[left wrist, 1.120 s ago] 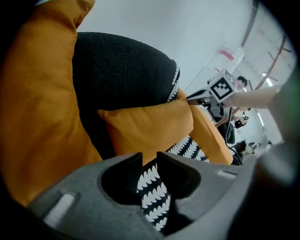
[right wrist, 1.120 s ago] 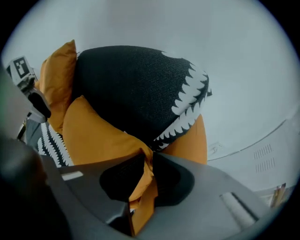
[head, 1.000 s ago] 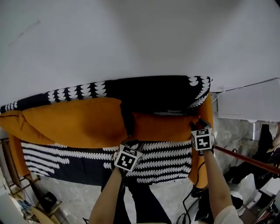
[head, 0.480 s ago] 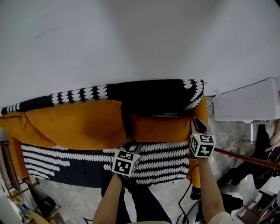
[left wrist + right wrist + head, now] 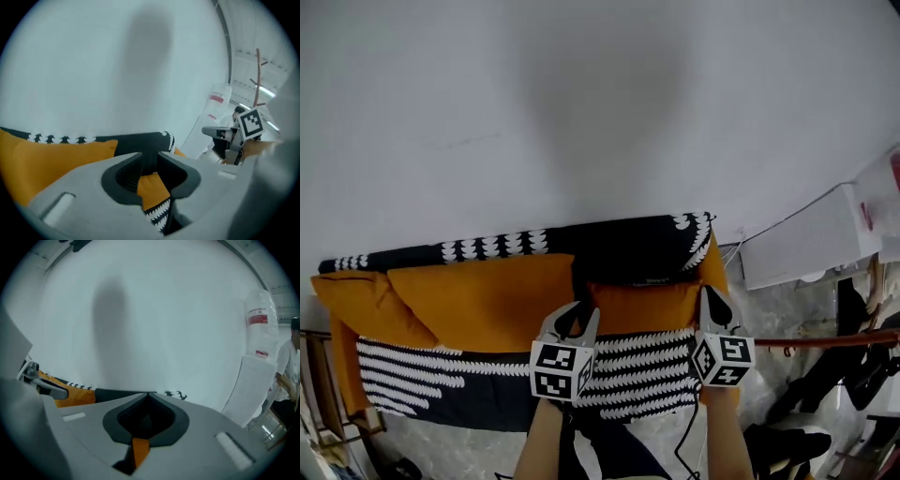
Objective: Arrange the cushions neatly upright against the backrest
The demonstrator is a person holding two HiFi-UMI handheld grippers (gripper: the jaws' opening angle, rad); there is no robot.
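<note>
Cushions: two orange ones stand upright against the sofa backrest (image 5: 619,248), which is black w/ white scallop trim. The big cushion (image 5: 487,300) sits at 9 o'clock of the small cushion (image 5: 642,309), edges about touching. Patterned blk/white seat cover (image 5: 637,361) lies below both.

Head view: left gripper (image 5: 577,319) sits just at 6 o'clock of the gap between the cushions, over the seat. Right gripper (image 5: 711,305) is at 3 o'clock of the small cushion, by its right edge and the orange sofa end. Both point up toward the wall (image 5: 600,112). Finger state is hard to read from here.

Left gripper view settles it for the left gripper (image 5: 150,159): fingers stand slightly spread, a narrow slot between the tips, nothing pinched. Through the slot show the dark backrest, the small cushion (image 5: 151,187) and a bit of scalloped cover. The big cushion (image 5: 51,157) is at 9 o'clock, the right gripper (image 5: 229,136) at 3 o'clock.

Right gripper view: right gripper (image 5: 149,395) has its fingertips pressed together. An orange sliver shows in the opening below the pads; can't tell whether cloth is caught there. Only this view shows clearly a clear bottle (image 5: 260,324) w/ red label atop a white unit (image 5: 248,390) at 3 o'clock; the head view gives just the white unit (image 5: 797,248). The big cushion (image 5: 77,394) peeks in at 9 o'clock.
</note>
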